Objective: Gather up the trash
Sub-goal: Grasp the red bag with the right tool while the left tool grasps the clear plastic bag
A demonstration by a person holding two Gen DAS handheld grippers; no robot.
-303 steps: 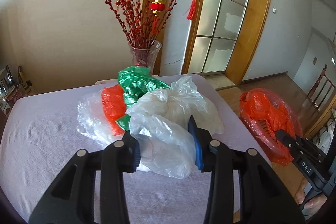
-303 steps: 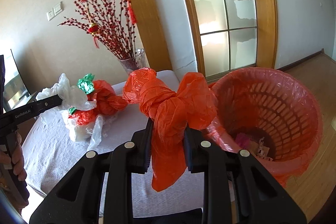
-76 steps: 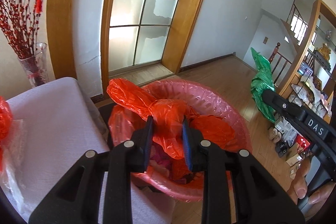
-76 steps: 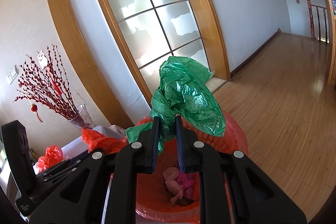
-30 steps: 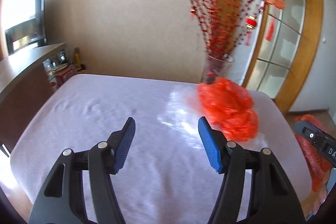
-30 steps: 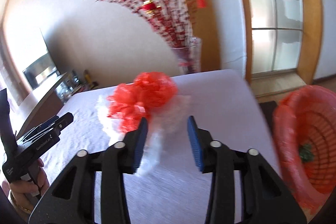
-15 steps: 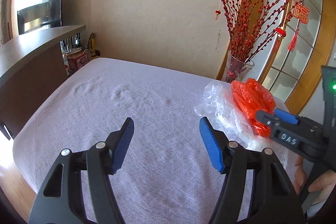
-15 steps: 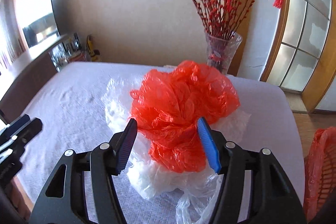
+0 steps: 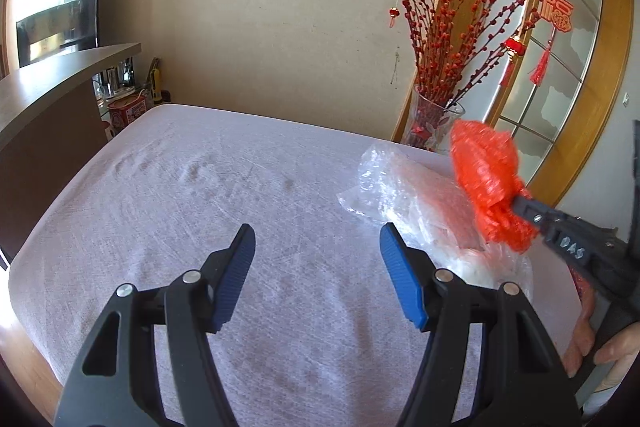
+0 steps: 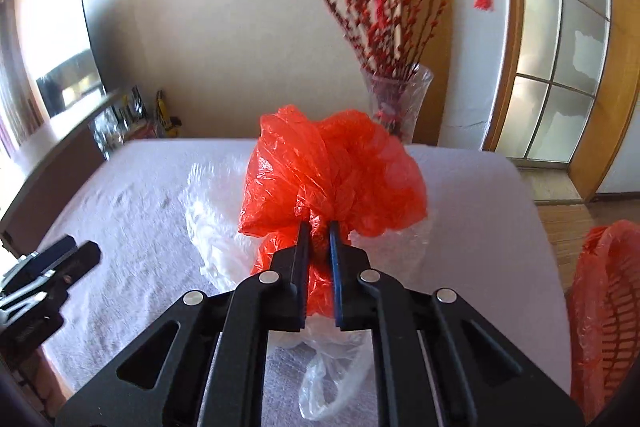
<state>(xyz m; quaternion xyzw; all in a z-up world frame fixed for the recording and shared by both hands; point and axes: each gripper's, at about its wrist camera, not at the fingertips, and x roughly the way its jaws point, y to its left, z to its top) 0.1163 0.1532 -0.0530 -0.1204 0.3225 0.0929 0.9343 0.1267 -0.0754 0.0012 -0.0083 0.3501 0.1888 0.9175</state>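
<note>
My right gripper (image 10: 319,227) is shut on a crumpled red plastic bag (image 10: 332,171) and holds it just above the table; the bag also shows in the left wrist view (image 9: 486,179). A clear plastic bag (image 10: 216,223) lies on the cloth under and around the red bag, and shows in the left wrist view (image 9: 404,195). My left gripper (image 9: 316,247) is open and empty over the middle of the table, left of the clear bag. The red trash basket (image 10: 604,311) with its red liner stands off the table's right edge.
The table (image 9: 180,195) has a pale lilac cloth. A glass vase (image 9: 434,119) of red berry branches stands at its far right corner, close behind the bags. A brown counter (image 9: 52,79) runs along the left. A glazed wooden door (image 10: 560,67) is at the right.
My right gripper has shut on the red bag and lifted it off the clear bag. My left gripper has stayed open and moved little.
</note>
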